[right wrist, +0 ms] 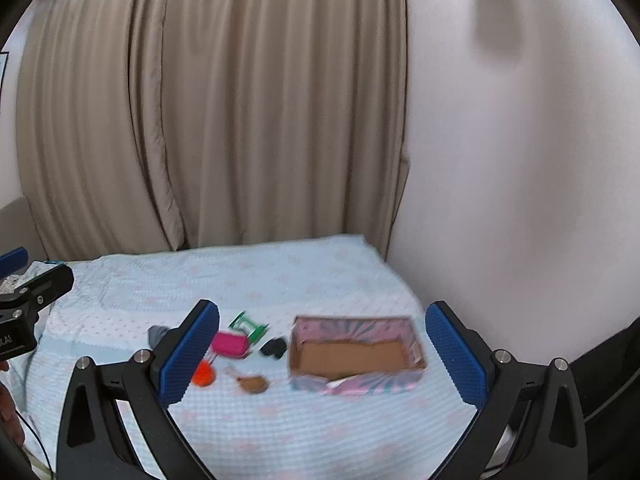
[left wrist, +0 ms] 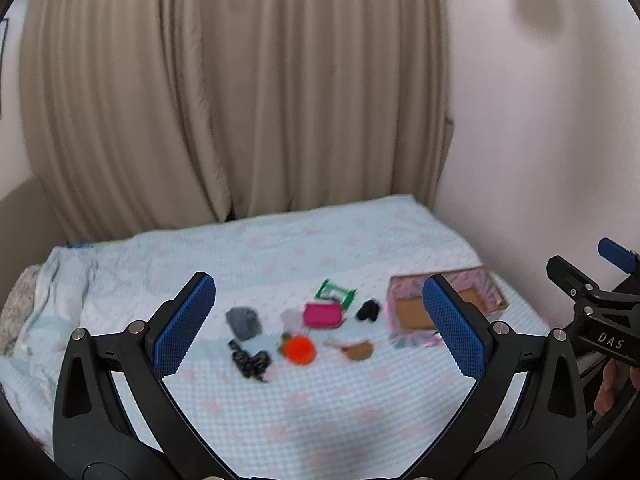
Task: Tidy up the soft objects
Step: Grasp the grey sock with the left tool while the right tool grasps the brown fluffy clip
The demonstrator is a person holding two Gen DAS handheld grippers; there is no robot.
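Several small soft objects lie on the bed: an orange ball (left wrist: 299, 350), a pink pouch (left wrist: 323, 315), a grey cloth (left wrist: 243, 322), a black tangle (left wrist: 250, 362), a black piece (left wrist: 368, 310), a brown piece (left wrist: 357, 351) and a green-white item (left wrist: 335, 292). An open cardboard box (right wrist: 352, 354) with pink patterned sides sits to their right. My left gripper (left wrist: 316, 330) is open and empty, held above the bed short of the objects. My right gripper (right wrist: 322, 354) is open and empty, facing the box.
The bed has a light blue quilted cover (left wrist: 320, 408). A beige curtain (left wrist: 240, 100) hangs behind it and a white wall (right wrist: 520, 160) stands at the right. A rumpled pillow (left wrist: 20, 304) lies at the left edge.
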